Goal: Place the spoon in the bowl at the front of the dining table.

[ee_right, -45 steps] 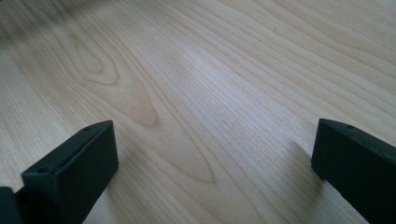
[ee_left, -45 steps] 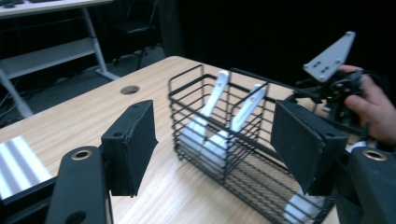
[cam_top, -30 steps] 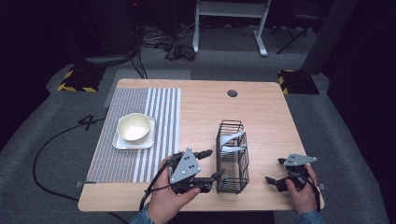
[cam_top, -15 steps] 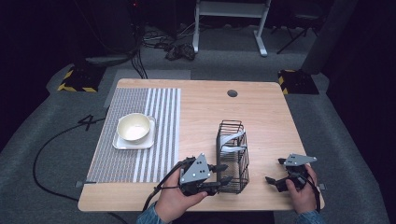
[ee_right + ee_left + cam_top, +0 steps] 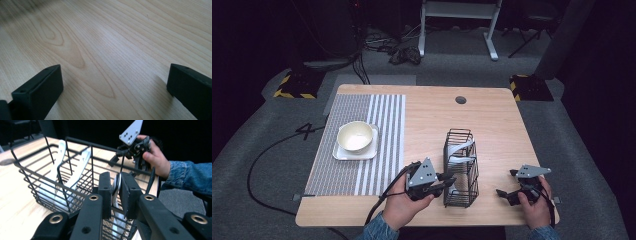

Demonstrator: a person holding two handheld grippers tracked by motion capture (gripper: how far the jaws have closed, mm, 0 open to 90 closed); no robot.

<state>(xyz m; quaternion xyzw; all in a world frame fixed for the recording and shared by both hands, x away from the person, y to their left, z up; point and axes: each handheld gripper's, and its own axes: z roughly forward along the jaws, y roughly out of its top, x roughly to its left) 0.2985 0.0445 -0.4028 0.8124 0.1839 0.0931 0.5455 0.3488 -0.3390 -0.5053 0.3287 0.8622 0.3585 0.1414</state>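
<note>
Left gripper (image 5: 447, 181): held in the person's left hand near the table's front edge, its jaws poked in through the near end of the rack (image 5: 460, 167). In the left gripper view (image 5: 115, 192) the jaws are closed on the rim of a white plate (image 5: 116, 187), the nearest one in the rack, which stands on edge between the pads.

Right gripper (image 5: 506, 186): resting low at the front right of the table (image 5: 492, 120), well apart from the rack. Its own view shows the jaws spread wide over bare wood, nothing between them.

Rack: black wire, standing right of the table's middle toward the front, its long side running away from the person.

Other plates (image 5: 72, 173): two more white ones lean upright farther back in the rack, one just beside the other, apart from the clamped plate.

Bowl (image 5: 355, 136): cream, sitting on a square white dish (image 5: 343, 152), well to the left of the rack.

Mat (image 5: 382, 145): grey-and-white striped, covering the left part of the table under the dish.

Right hand (image 5: 156, 157): seen from the left gripper view beyond the rack's far rim, wrapped round its gripper, a denim sleeve (image 5: 187, 177) behind it.
</note>
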